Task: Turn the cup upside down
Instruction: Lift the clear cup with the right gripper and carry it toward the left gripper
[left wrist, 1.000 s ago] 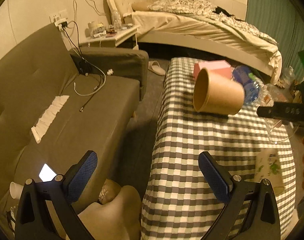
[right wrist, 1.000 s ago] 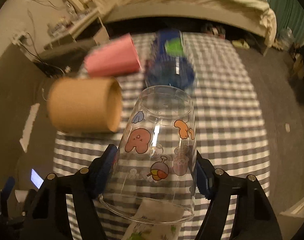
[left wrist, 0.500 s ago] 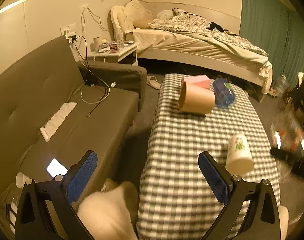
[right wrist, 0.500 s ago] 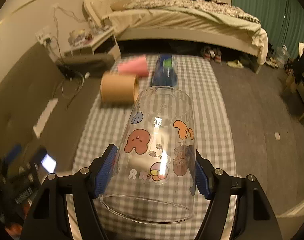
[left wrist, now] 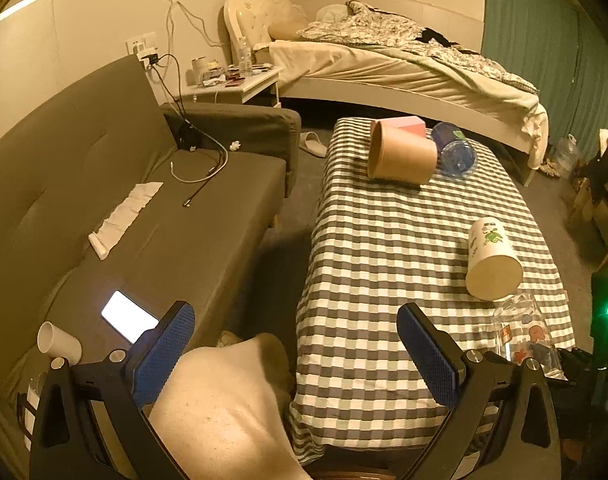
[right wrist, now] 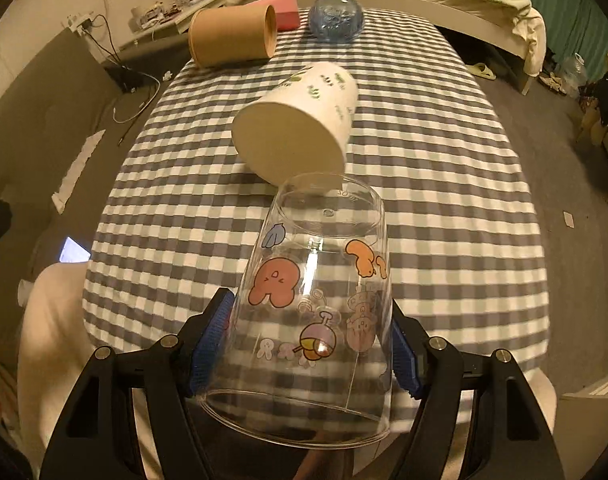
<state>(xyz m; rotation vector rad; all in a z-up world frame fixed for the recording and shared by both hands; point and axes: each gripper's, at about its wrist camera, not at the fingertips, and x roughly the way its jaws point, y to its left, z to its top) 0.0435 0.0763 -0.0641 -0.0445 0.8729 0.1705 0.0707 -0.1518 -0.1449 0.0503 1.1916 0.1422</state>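
My right gripper [right wrist: 310, 348] is shut on a clear plastic cup [right wrist: 316, 304] with cartoon prints. The cup's base points away from me and its open mouth faces the camera, above the near end of the checked table [right wrist: 444, 208]. The same cup shows at the table's near right corner in the left wrist view [left wrist: 526, 332]. My left gripper [left wrist: 296, 350] is open and empty, held over the table's near left edge and the gap beside the sofa.
A white printed cup [right wrist: 300, 120] lies on its side just beyond the clear cup. A brown paper cup [right wrist: 232, 36], a pink box [right wrist: 286, 10] and a blue bottle [right wrist: 336, 16] lie at the far end. A grey sofa [left wrist: 104, 200] stands left of the table with a lit phone [left wrist: 128, 316].
My right gripper has drawn back with the clear cup from the far end to the table's near end. My left gripper has also pulled back, widening its view.
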